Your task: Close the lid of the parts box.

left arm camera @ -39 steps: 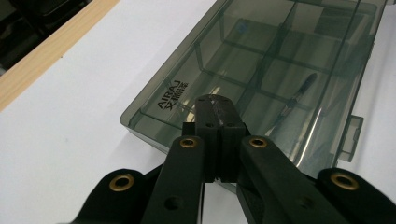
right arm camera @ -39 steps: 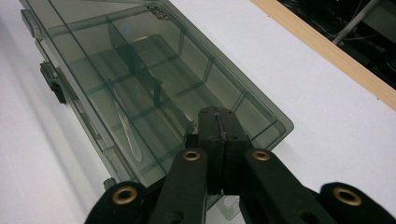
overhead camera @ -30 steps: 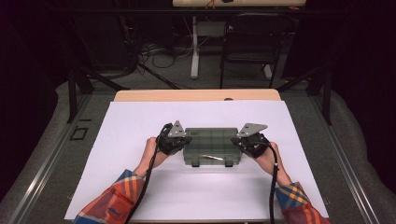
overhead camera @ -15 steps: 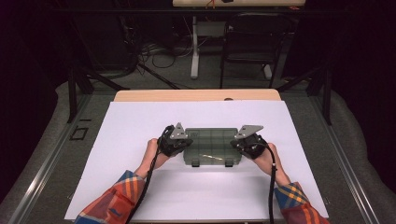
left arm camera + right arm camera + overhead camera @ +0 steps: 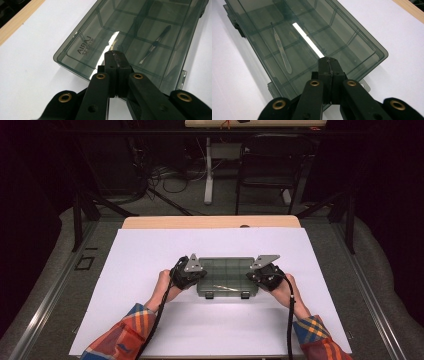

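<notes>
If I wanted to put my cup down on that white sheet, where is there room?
Plenty: the white sheet lies bare left of the left gripper, right of the right gripper, behind the smoky plastic box up to the wooden edge, and in front between the sleeves. Only the middle, around the box, is crowded.

Bright overhead light floods the white worktop [image 5: 150, 260] while the room behind stays dark. Just ahead of each claw, glare streaks the smoky box lid [image 5: 308, 40]. Nearest jaw parts look slightly soft; shadows are faint.
</notes>
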Available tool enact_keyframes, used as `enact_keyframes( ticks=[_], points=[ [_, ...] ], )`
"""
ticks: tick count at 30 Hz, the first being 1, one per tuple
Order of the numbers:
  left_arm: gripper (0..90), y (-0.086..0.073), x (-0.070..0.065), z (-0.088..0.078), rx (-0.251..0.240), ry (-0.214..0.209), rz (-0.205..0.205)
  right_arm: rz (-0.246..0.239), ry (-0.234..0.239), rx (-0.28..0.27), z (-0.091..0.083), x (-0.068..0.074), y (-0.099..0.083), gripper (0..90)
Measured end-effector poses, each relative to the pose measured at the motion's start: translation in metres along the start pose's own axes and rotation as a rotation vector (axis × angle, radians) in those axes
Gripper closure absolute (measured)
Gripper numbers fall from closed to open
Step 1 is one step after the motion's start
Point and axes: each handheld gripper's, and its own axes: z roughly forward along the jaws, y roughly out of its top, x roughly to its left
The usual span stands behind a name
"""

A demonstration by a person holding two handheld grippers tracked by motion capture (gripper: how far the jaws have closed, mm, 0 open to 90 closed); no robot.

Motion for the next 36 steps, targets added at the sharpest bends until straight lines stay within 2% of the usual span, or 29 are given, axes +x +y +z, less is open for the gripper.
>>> enact_keyframes(
  ticks=[2, 4, 9, 13, 15, 17, 19, 21, 24, 29, 36],
  points=[
    [90.0, 0.001, -0.002, 0.000, 0.004, 0.013, 0.011, 0.002, -0.005, -0.001, 0.000, 0.001, 0.000, 90.0],
    [88.1, 0.000, -0.003, -0.001, -0.004, 0.015, 0.006, 0.002, -0.009, -0.005, 0.000, 0.001, 0.000, 90.0],
    [66.1, 0.001, -0.001, -0.008, -0.033, 0.014, -0.025, 0.018, -0.013, -0.032, -0.005, 0.001, 0.001, 82.1],
    [48.8, 0.002, -0.001, -0.017, -0.044, 0.034, -0.043, 0.042, -0.009, -0.058, -0.013, 0.001, 0.005, 63.8],
    [42.9, 0.002, 0.000, -0.022, -0.051, 0.039, -0.052, 0.051, 0.002, -0.071, -0.016, 0.002, 0.006, 58.4],
    [37.5, 0.001, 0.000, -0.028, -0.058, 0.043, -0.059, 0.054, 0.007, -0.076, -0.018, 0.003, 0.007, 47.7],
    [28.3, 0.000, -0.001, -0.033, -0.066, 0.048, -0.064, 0.060, 0.018, -0.081, -0.021, 0.005, 0.007, 41.4],
    [24.4, -0.001, -0.003, -0.038, -0.075, 0.056, -0.066, 0.071, 0.020, -0.086, -0.024, 0.007, 0.007, 32.5],
    [19.2, -0.002, -0.005, -0.046, -0.081, 0.067, -0.062, 0.070, 0.023, -0.093, -0.029, 0.009, 0.007, 25.9],
    [15.3, -0.006, -0.009, -0.056, -0.086, 0.074, -0.060, 0.088, 0.032, -0.109, -0.037, 0.012, 0.005, 16.3],
    [10.5, -0.015, -0.018, -0.066, -0.086, 0.089, -0.068, 0.098, 0.032, -0.123, -0.049, 0.018, -0.001, 7.6]
  ],
)
